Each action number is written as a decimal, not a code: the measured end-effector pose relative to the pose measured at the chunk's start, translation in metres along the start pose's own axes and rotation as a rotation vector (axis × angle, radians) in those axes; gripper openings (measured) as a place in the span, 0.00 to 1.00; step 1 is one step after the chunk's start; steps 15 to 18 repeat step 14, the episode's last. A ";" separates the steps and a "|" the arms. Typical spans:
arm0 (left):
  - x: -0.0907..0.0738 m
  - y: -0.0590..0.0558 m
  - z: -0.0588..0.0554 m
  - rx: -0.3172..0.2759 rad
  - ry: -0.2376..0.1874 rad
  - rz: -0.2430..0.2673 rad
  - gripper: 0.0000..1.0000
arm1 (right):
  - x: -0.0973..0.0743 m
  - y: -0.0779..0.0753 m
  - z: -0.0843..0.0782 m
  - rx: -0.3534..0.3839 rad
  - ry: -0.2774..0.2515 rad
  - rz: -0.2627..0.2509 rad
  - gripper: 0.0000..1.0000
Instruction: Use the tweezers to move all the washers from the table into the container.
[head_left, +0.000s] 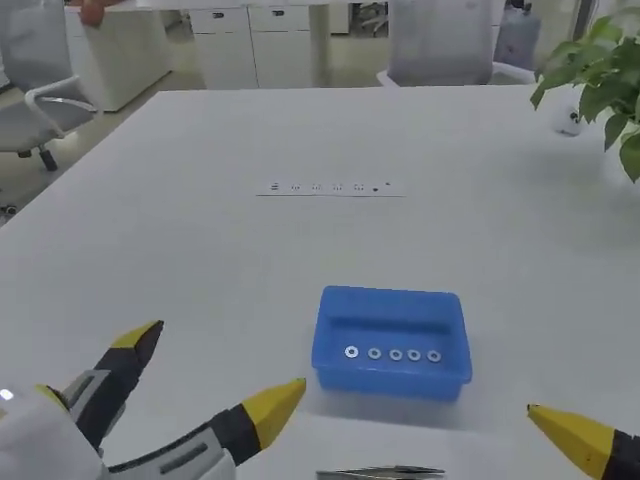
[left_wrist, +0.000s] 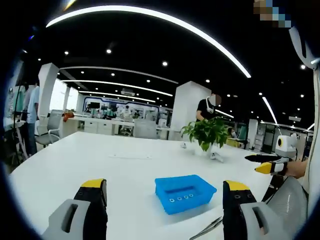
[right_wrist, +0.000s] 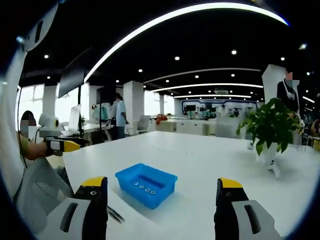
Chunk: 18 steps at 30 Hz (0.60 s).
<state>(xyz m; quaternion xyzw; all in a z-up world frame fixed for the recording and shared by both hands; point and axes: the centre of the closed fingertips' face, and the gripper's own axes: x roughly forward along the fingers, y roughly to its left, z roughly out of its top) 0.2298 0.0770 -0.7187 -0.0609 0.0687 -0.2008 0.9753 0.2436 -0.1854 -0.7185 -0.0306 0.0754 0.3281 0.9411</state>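
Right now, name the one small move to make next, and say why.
Probably lower the right gripper onto the thin metal tweezers and close on them. They lie on the white table between it and the left gripper, both open and empty. Five small ring washers already sit in the blue plastic container; the marks on the far strip are too small to identify.

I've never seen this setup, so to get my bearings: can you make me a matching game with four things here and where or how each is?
1 washers
2 tweezers
3 plant
4 left claw

a open, empty
b far right of the table
c inside the blue container
d lying flat, on the blue container's near side

Pairs: 1-c; 2-d; 3-b; 4-a
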 end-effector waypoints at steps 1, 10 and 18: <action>0.000 -0.002 0.000 0.008 0.003 -0.006 0.99 | 0.000 -0.001 0.001 -0.007 -0.002 -0.006 0.89; -0.002 0.012 -0.007 0.044 0.033 0.058 0.99 | -0.007 -0.022 0.002 -0.021 -0.006 -0.131 0.88; -0.001 0.009 -0.008 0.031 0.035 0.039 0.99 | -0.008 -0.022 0.005 0.001 -0.026 -0.126 0.88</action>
